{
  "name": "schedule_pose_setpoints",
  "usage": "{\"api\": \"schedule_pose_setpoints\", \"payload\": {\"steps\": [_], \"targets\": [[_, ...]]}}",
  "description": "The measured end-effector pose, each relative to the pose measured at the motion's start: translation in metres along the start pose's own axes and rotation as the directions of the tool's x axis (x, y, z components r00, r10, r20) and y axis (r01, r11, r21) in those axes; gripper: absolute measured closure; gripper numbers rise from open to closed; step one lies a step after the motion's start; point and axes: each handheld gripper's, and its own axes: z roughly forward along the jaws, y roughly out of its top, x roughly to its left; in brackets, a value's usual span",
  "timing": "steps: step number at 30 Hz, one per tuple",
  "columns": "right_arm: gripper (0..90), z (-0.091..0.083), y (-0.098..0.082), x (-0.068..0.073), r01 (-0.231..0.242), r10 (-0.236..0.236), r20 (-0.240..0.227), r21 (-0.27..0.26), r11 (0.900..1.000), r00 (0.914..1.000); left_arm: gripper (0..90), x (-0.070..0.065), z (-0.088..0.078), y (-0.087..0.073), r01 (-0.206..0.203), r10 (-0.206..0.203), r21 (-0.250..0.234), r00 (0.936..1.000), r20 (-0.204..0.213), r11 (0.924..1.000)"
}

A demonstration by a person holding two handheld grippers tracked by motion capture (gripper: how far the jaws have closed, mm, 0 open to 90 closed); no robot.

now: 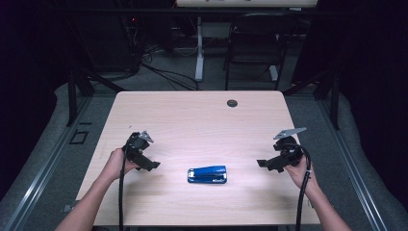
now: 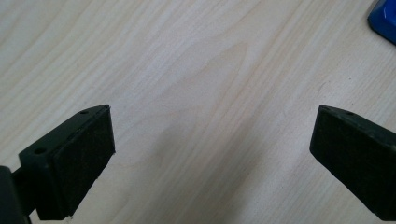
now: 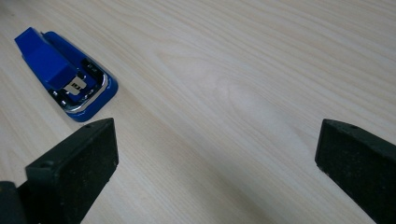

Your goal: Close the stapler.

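A blue stapler (image 1: 207, 174) lies flat on the light wooden table (image 1: 192, 115), near the front middle. My left gripper (image 1: 153, 165) is held to its left, a short way off, jaws wide open over bare wood. A corner of the stapler (image 2: 384, 21) shows at the top right of the left gripper view, where the left gripper (image 2: 212, 140) holds nothing. My right gripper (image 1: 261, 164) is held to the stapler's right, open and empty. In the right gripper view the stapler (image 3: 65, 74) lies at the upper left, beyond the right gripper (image 3: 217, 147).
A round cable hole (image 1: 232, 103) sits near the table's far edge. Beyond the table stand a dark chair (image 1: 254, 43) and a white desk leg (image 1: 199, 48). Cables trail from both grippers off the table's front edge.
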Motion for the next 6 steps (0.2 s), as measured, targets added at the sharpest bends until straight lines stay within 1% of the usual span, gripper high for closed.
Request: {"api": "schedule_pose_setpoints", "payload": {"steps": [1,6], "targets": [[0.0,-0.0007,0.0003,-0.0019,-0.006,0.006,0.006,0.017,1.0,1.0,0.1,0.0012,0.0005,-0.0004,0.011,-0.011,-0.001,0.9999,0.006,0.9999],[0.0,0.0017,-0.0011,-0.0049,-0.014,0.013,0.012,0.022,1.0,0.9998,0.1,0.0059,0.0029,-0.0025,0.032,-0.032,0.0,0.9995,-0.004,0.9995]]}}
